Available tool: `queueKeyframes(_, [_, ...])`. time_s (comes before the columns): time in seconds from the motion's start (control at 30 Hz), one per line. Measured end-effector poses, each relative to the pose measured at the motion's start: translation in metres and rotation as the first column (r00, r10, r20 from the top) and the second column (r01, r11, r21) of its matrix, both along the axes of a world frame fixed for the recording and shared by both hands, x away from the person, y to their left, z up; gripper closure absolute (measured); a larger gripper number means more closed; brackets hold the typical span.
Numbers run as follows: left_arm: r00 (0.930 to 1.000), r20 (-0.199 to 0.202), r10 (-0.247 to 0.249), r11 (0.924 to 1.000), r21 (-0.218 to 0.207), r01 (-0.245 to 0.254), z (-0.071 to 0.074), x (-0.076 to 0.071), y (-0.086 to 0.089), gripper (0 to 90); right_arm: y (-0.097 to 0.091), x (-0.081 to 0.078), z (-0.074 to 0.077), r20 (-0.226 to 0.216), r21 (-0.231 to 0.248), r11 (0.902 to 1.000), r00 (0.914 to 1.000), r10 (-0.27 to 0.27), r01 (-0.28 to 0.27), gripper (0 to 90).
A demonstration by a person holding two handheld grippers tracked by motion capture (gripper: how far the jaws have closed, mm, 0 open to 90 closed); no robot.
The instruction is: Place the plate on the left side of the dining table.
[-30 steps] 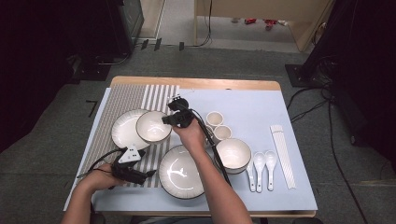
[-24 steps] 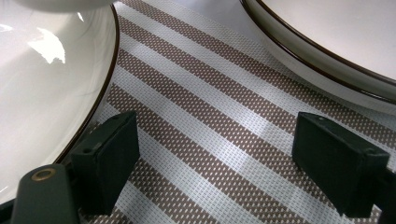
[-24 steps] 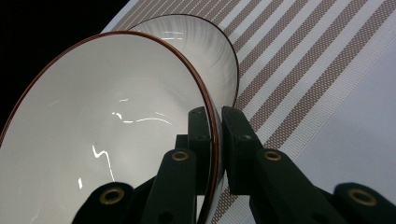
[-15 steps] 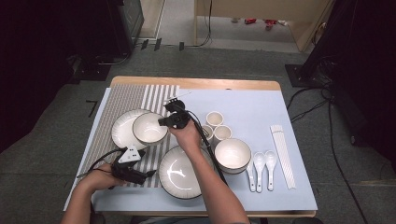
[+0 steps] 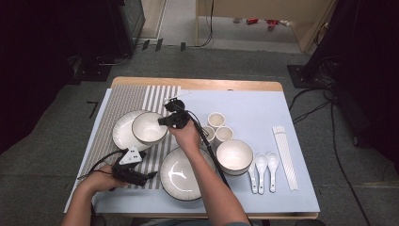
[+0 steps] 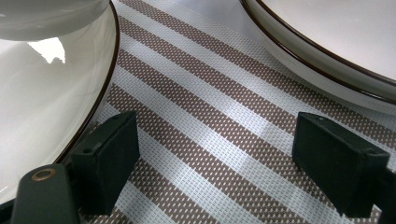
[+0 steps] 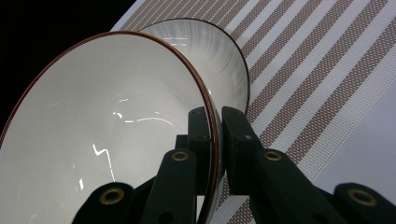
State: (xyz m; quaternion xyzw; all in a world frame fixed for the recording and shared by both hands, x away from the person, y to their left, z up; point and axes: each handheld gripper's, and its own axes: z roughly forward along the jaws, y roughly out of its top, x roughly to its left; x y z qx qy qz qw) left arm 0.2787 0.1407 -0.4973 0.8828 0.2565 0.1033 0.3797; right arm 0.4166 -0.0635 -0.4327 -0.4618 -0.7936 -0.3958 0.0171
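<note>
While the right claw pinches a bowl's rim and the left claw waits on the striped mat, the scene reads as follows:

Right claw [image 7: 214, 140]: clenched on the rim of the white bowl [image 7: 107, 126], one jaw inside the wall and one outside, the brown edge line running between them.
Right claw from above [image 5: 165, 120]: at the bowl's [image 5: 149, 127] near-right rim, with the person's hand behind it.
Bowl's place: directly ahead of the right claw, tilted in the right gripper view, over the ribbed plate [image 5: 123, 133] that shows just beyond its rim.
Left claw [image 6: 215, 154]: released, jaws standing wide apart with nothing but the striped mat [image 6: 210, 140] between them.
Left claw from above [image 5: 151, 175]: low on the mat, between the ribbed plate and the large plate [image 5: 181, 181], well apart from the right claw.
Beside the left claw: the ribbed plate's rim [image 6: 46, 116] touching or just beside one jaw, the large plate's rim [image 6: 327, 60] farther ahead on the other side.
Right of the right claw: three small cups [image 5: 216, 119], a second bowl [image 5: 234, 155], two spoons [image 5: 266, 165] and white chopsticks [image 5: 284, 155] on the blue cloth [image 5: 249, 103] of the bench [image 5: 197, 84].
Writing: no brand, label or lettering can be read on any item.
Change from earlier frames: the right claw and the bowl sit slightly nearer the ribbed plate's middle; the left claw lies in the same spot.
</note>
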Motion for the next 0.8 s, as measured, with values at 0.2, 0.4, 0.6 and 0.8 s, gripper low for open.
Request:
queueKeyframes(0.2, [1.0000,0.000,0.000,1.0000,0.001,0.000,0.0000,0.0000,0.0000,15.2,0.0034,0.0013,-0.0013,-0.006,-0.009,1.0000,1.0000,-0.002,0.002,83.0])
queueKeyframes(0.4, [1.0000,-0.003,0.001,1.0000,-0.005,-0.001,0.0000,0.0002,0.0002,15.2,0.0062,0.0043,-0.0028,-0.006,-0.011,0.9999,1.0000,-0.004,0.004,83.0])
queueKeyframes(0.6, [1.0000,-0.004,0.001,1.0000,-0.005,-0.001,-0.0001,0.0002,0.0002,15.2,0.0074,0.0061,-0.0037,-0.008,-0.018,0.9998,1.0000,-0.005,0.005,83.0])
queueKeyframes(0.8, [1.0000,-0.003,0.001,1.0000,-0.005,-0.001,0.0000,0.0002,0.0002,15.2,0.0082,0.0078,-0.0049,0.003,-0.042,0.9991,1.0000,-0.008,0.008,83.0])
